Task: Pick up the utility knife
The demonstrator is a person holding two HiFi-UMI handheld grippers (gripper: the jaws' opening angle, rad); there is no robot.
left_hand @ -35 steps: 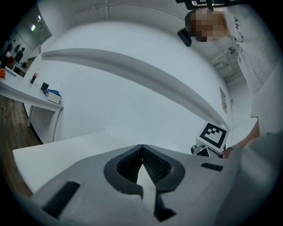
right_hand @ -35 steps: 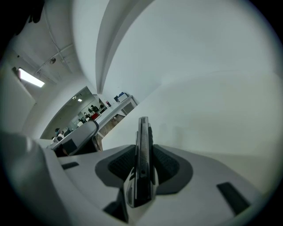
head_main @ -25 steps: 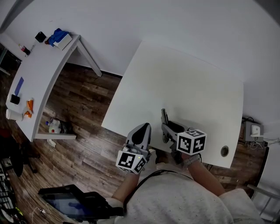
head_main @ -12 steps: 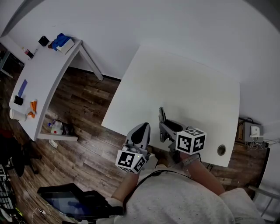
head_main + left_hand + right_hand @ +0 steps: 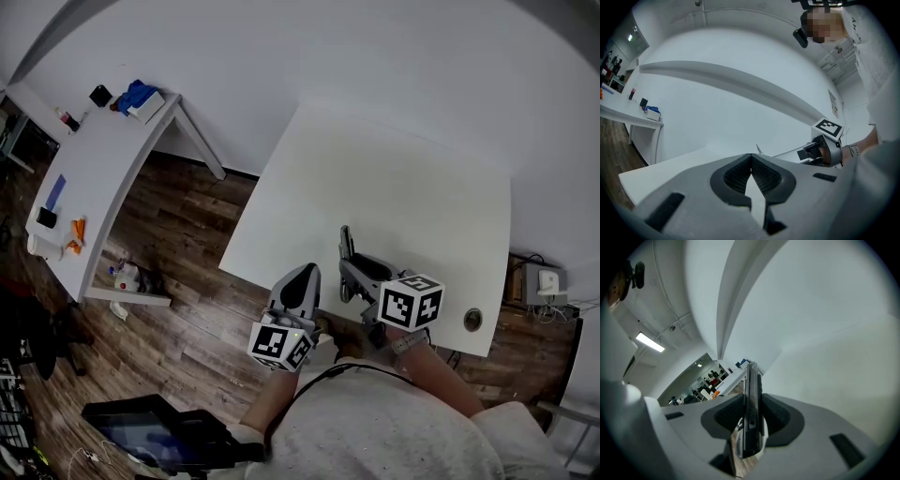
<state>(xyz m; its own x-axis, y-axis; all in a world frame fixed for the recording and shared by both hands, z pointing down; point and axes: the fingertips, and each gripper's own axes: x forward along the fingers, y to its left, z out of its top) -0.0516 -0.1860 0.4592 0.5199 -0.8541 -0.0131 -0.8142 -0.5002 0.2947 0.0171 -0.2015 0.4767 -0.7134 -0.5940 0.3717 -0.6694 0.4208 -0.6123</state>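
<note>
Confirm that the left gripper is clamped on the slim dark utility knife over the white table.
Wrong gripper: the right gripper is clamped on the slim dark utility knife over the white table, as the right gripper view shows. The left gripper holds nothing.

Left gripper (image 5: pixel 751 158) closed, empty, level; right gripper (image 5: pixel 751 416) clamping utility knife (image 5: pixel 751 380).

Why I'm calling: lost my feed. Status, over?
Right gripper shut on knife, over white table. Left gripper shut, empty. Nothing in the way.

White counter (image 5: pixel 403 178), right gripper (image 5: pixel 351 274) at its near edge, utility knife (image 5: pixel 346 244) jutting from its jaws, left gripper (image 5: pixel 302 281) beside it over wooden floor (image 5: pixel 187 281).
</note>
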